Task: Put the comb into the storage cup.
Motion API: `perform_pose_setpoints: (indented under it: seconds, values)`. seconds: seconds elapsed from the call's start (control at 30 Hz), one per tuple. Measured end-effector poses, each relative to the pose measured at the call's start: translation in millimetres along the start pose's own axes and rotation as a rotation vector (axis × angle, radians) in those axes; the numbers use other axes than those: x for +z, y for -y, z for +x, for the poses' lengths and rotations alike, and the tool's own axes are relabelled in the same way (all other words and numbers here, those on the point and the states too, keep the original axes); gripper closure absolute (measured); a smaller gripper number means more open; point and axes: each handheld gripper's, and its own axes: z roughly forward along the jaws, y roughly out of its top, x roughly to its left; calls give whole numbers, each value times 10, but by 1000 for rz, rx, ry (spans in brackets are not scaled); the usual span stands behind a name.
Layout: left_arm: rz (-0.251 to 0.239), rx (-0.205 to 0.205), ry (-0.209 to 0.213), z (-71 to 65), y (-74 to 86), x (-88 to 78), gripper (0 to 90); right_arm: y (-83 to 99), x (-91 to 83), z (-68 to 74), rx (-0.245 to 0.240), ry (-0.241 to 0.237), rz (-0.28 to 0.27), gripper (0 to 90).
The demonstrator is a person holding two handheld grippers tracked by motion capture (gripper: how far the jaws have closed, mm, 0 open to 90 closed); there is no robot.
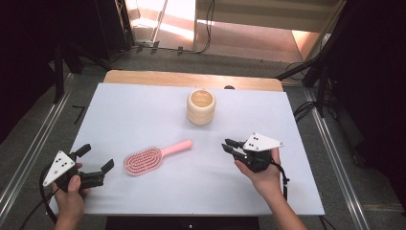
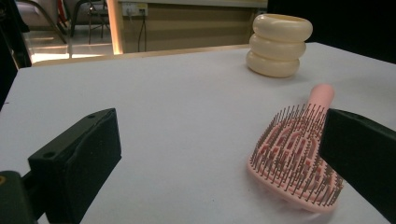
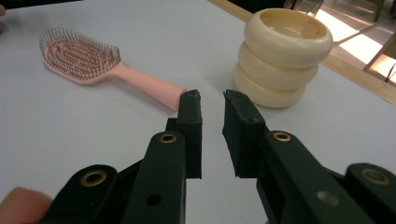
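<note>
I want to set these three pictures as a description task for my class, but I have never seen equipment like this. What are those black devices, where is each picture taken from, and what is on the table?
No robot here: a person holds a black two-jaw hand gripper in each hand. The high view looks down from above the person's side of the table, so the left gripper is at lower left and the right gripper at right. The other two pictures come from cameras riding on the grippers, looking along their jaws.

On the white table lie a pink plastic hairbrush, bristles up, and behind it a cream ribbed cup shaped like three stacked rings.

Nothing is held. The left gripper's jaws stand wide apart beside the brush head; the right gripper's jaws are nearly together with a narrow gap, pointing towards the brush handle.
</note>
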Motion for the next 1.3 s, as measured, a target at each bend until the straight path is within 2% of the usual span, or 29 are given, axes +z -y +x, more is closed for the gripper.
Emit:
perform_pose_setpoints:
  seconds: [0.07, 0.13, 0.3, 0.57, 0.77, 1.0, 1.1, 1.3]
  values:
    - [1, 2, 0, 0, 0, -1, 0, -26, 20, 2, -7, -8, 0, 771]
    - [3, 2, -2, -4, 1, 0, 0, -85, 77, 4, -15, -36, 6, 783]
    - [4, 6, -3, -11, 2, 4, 0, -169, 194, 8, -38, -74, 22, 858]
    - [4, 9, -2, -15, 2, 4, 0, -282, 356, 13, -71, -92, 65, 878]
    - [7, 14, -1, -18, 1, 4, 0, -408, 573, 24, -101, -120, 116, 879]
    - [18, 20, 9, -22, -1, 4, 0, -532, 841, 85, -161, -157, 174, 881]
    - [19, 24, 9, -27, -1, 5, 0, -564, 966, 90, -162, -178, 197, 881]
    - [15, 22, 12, -25, -1, 1, 0, -575, 1220, 73, -160, -188, 261, 881]
